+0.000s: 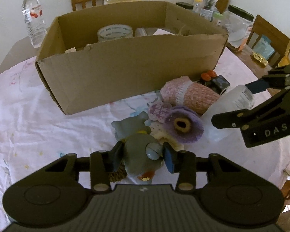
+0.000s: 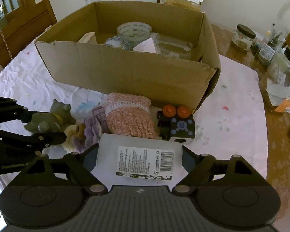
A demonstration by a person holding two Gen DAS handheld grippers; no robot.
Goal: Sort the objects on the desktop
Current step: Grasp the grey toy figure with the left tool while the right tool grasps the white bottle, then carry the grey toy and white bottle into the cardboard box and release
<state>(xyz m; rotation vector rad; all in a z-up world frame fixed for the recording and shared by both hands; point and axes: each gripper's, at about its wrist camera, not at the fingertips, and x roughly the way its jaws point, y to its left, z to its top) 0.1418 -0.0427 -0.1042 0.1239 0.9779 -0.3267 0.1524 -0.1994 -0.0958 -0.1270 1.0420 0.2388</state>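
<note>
With the left hand-held gripper [image 1: 143, 157] nearly shut on the grey toy [image 1: 139, 145] and the right hand-held gripper [image 2: 140, 158] seemingly pinching the bottle [image 2: 143, 154], both low over the desk [image 1: 38, 116], lift each clear of the yarn [image 2: 131, 114] before crossing the box [image 2: 125, 71] wall beyond.

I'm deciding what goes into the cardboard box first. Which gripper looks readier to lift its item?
Left, probably. The left gripper already pinches the grey rubber animal figurine; the right gripper straddles the frosted plastic bottle, pad contact unclear.
</note>
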